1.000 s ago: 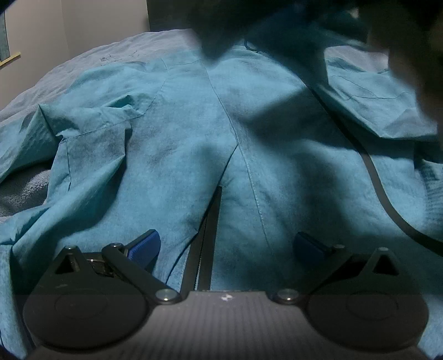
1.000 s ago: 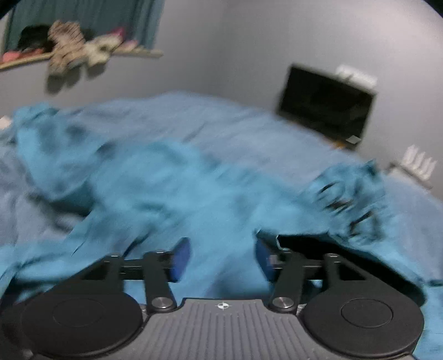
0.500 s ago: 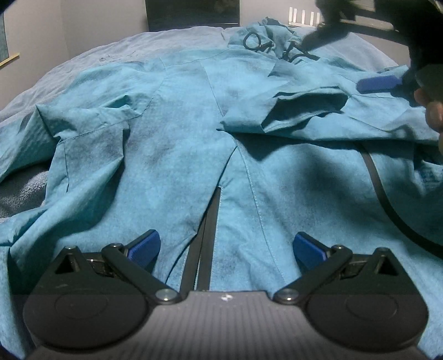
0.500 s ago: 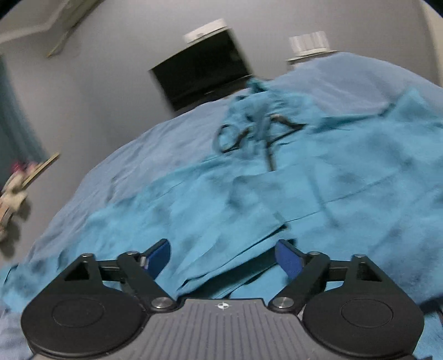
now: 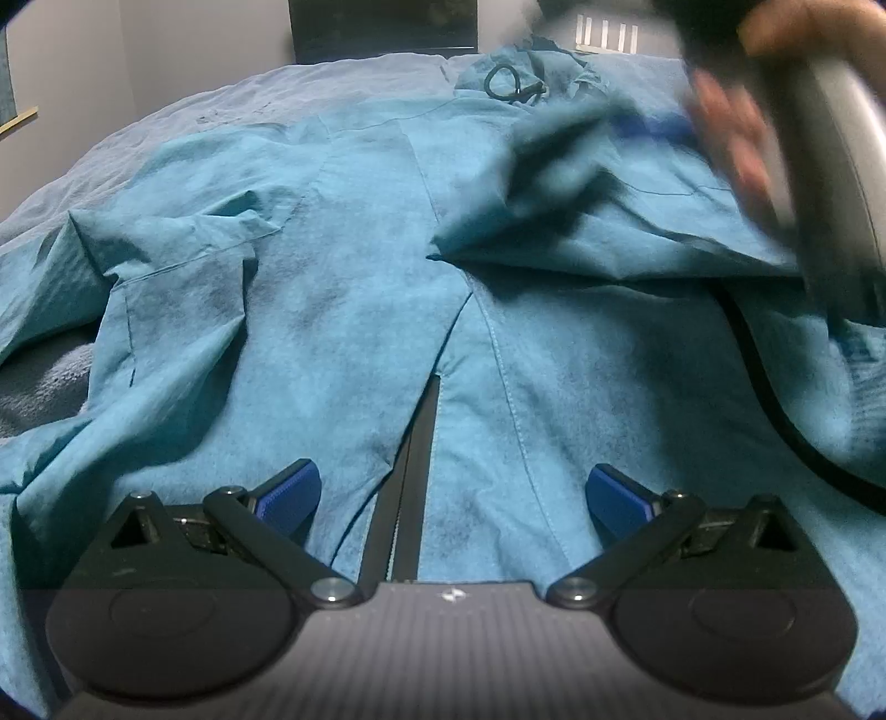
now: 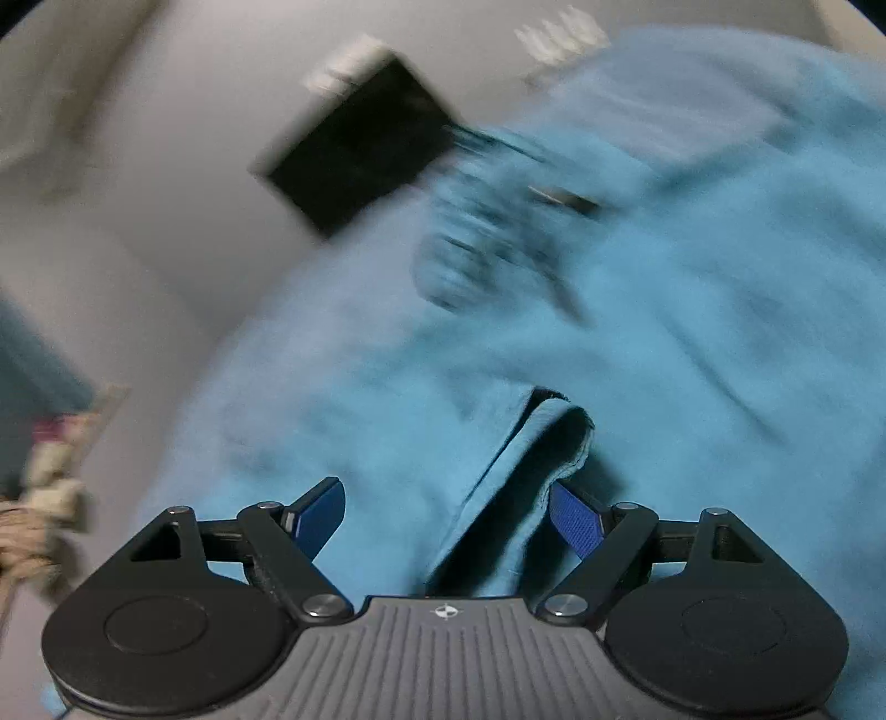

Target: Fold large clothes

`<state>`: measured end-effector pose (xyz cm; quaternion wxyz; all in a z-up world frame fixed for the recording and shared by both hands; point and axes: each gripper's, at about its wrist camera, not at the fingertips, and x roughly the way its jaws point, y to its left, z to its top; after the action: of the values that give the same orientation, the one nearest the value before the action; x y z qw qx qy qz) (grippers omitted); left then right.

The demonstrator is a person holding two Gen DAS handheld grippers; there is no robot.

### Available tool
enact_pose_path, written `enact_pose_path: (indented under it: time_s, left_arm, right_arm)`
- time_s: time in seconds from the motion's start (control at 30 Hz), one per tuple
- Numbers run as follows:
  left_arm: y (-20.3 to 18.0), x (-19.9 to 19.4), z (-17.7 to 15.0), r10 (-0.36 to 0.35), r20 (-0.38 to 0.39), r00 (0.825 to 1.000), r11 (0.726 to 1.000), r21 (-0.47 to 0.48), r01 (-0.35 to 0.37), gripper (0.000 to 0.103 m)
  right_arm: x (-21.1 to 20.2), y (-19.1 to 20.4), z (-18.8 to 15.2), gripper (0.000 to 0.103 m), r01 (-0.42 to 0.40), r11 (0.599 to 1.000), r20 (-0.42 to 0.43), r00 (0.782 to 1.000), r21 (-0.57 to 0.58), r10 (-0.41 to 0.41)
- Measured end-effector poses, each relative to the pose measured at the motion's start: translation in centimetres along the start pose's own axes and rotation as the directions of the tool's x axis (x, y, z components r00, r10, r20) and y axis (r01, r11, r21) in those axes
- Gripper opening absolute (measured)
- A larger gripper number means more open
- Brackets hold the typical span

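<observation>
A dim room with grey walls holds a bed [image 5: 166,127] under a pale blue cover, a dark screen [image 5: 382,25] against the far wall. A teal jacket [image 5: 343,310] lies spread across the bed, front up, its zip [image 5: 418,459] running toward the left camera and its hood [image 5: 526,72] at the far end. The left sleeve [image 5: 166,243] lies crumpled out to the side.

The left gripper [image 5: 451,498] hovers low over the hem with its jaws wide apart and nothing between them, probably waiting near the hem until the sleeve is laid.

The right gripper [image 6: 448,518] is blurred at the left view's upper right, a hand [image 5: 736,144] on its handle. In its own view the jaws are spread, and a folded sleeve end [image 6: 531,459] lies between the fingers without being pinched. It seems placed there to lay the right sleeve across the chest.

A second ago those jaws were narrower; they have just been opening, and the cloth now rests loose between them. The right view has also rolled over, so the screen sits tilted. The sleeve now lies draped on the chest, which was bare then. The left gripper has not shifted.
</observation>
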<state>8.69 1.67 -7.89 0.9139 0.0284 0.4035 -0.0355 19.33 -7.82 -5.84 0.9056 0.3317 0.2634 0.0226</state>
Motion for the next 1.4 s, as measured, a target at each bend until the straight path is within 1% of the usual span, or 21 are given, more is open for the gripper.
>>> enact_pose_path:
  time_s: [0.07, 0.1, 0.17, 0.2, 0.3, 0.37, 0.4, 0.47, 0.57, 0.63, 0.67, 0.73, 0.8, 0.9, 0.97, 1.03, 1.07, 1.2, 1.27, 1.33, 1.4]
  left_arm:
    - [0.0, 0.0, 0.0, -0.002, 0.0, 1.0, 1.0, -0.001, 0.002, 0.103]
    - [0.0, 0.0, 0.0, -0.002, 0.0, 1.0, 1.0, -0.001, 0.002, 0.103]
    - [0.0, 0.1, 0.0, -0.005, -0.001, 1.0, 1.0, -0.003, 0.005, 0.103]
    - [0.0, 0.1, 0.1, -0.005, -0.001, 1.0, 1.0, -0.003, 0.005, 0.103]
    - [0.0, 0.2, 0.1, -0.005, -0.001, 1.0, 1.0, -0.003, 0.005, 0.103]
    - [0.0, 0.2, 0.1, -0.006, -0.002, 1.0, 1.0, -0.004, 0.006, 0.103]
    - [0.1, 0.2, 0.2, -0.009, -0.003, 1.0, 1.0, -0.006, 0.009, 0.103]
    - [0.2, 0.1, 0.4, -0.015, -0.004, 1.0, 1.0, -0.01, 0.015, 0.103]
    - [0.3, 0.1, 0.5, -0.021, -0.005, 1.0, 1.0, -0.018, 0.021, 0.103]
    - [0.2, 0.2, 0.6, -0.017, -0.006, 1.0, 1.0, -0.015, 0.017, 0.103]
    - [0.2, 0.2, 0.6, -0.017, -0.006, 1.0, 1.0, -0.015, 0.016, 0.103]
    - [0.3, -0.1, 0.7, -0.016, -0.003, 1.0, 1.0, -0.018, 0.016, 0.103]
    - [0.7, -1.1, 1.1, -0.005, 0.031, 1.0, 1.0, -0.016, 0.005, 0.103]
    - [2.2, -4.3, 2.9, -0.028, 0.173, 0.985, 0.999, -0.017, 0.031, 0.103]
    - [4.3, -6.6, 4.6, 0.023, 0.253, 0.967, 0.996, -0.093, 0.0, 0.103]
    - [7.6, -8.3, 5.9, 0.094, 0.293, 0.951, 0.973, -0.227, -0.027, 0.103]
    - [9.7, -8.7, 6.4, 0.133, 0.284, 0.95, 0.954, -0.298, -0.045, 0.103]
    - [17.9, -9.2, 7.6, 0.256, 0.186, 0.949, 0.856, -0.499, -0.133, 0.103]
    - [21.9, -9.6, 7.6, 0.344, 0.147, 0.927, 0.795, -0.571, -0.204, 0.103]
    - [25.4, -9.7, 7.6, 0.393, 0.121, 0.912, 0.762, -0.597, -0.249, 0.103]
    - [28.5, -9.7, 7.5, 0.461, 0.085, 0.883, 0.722, -0.614, -0.318, 0.102]
  right_arm:
    - [-0.2, 2.0, 1.0, 0.084, -0.161, 0.986, 0.014, 0.987, -0.043, 0.161]
    - [-0.4, 2.9, 1.4, 0.084, -0.206, 0.976, 0.008, 0.978, -0.065, 0.207]
    - [-1.2, 4.2, 1.9, 0.086, -0.256, 0.96, 0.02, 0.965, -0.116, 0.26]
    - [-1.6, 4.5, 2.0, 0.088, -0.254, 0.958, 0.029, 0.965, -0.132, 0.26]
    - [-2.4, 3.6, 2.0, 0.088, -0.155, 0.977, 0.032, 0.986, -0.147, 0.162]
    - [-3.2, 2.3, 1.4, 0.088, -0.008, 0.981, 0.052, 0.998, -0.195, 0.019]
    - [-3.7, 1.5, 1.0, 0.088, 0.056, 0.973, 0.065, 0.997, -0.224, -0.042]
    - [-4.7, -0.5, 0.1, 0.088, 0.208, 0.934, 0.094, 0.978, -0.291, -0.188]
    - [-6.5, -3.5, -1.1, 0.087, 0.385, 0.841, 0.162, 0.923, -0.38, -0.349]
    - [-6.9, -6.2, -1.8, 0.087, 0.462, 0.799, 0.12, 0.884, -0.386, -0.453]
    - [-7.0, -7.4, -2.0, 0.087, 0.477, 0.792, 0.084, 0.871, -0.381, -0.484]
    - [-8.3, -8.2, -2.3, 0.087, 0.478, 0.8, 0.078, 0.871, -0.362, -0.485]
    - [-10.3, -7.9, -2.6, 0.096, 0.456, 0.827, 0.111, 0.888, -0.329, -0.446]
    - [-12.5, -7.7, -3.2, 0.099, 0.409, 0.861, 0.147, 0.913, -0.302, -0.381]
    - [-13.9, -7.6, -3.5, 0.1, 0.374, 0.877, 0.164, 0.926, -0.301, -0.339]
    - [-14.5, -7.6, -3.8, 0.101, 0.352, 0.884, 0.167, 0.935, -0.308, -0.314]
    - [-14.3, -7.6, -3.7, 0.101, 0.35, 0.884, 0.16, 0.936, -0.311, -0.314]
    - [-14.3, -7.1, -4.1, 0.101, 0.348, 0.873, 0.144, 0.937, -0.342, -0.318]
    - [-14.1, -6.8, -4.5, 0.101, 0.34, 0.867, 0.14, 0.941, -0.364, -0.31]
    - [-13.9, -6.4, -4.9, 0.101, 0.334, 0.859, 0.137, 0.943, -0.388, -0.304]
    - [-13.6, -6.2, -5.2, 0.101, 0.326, 0.855, 0.129, 0.945, -0.405, -0.299]
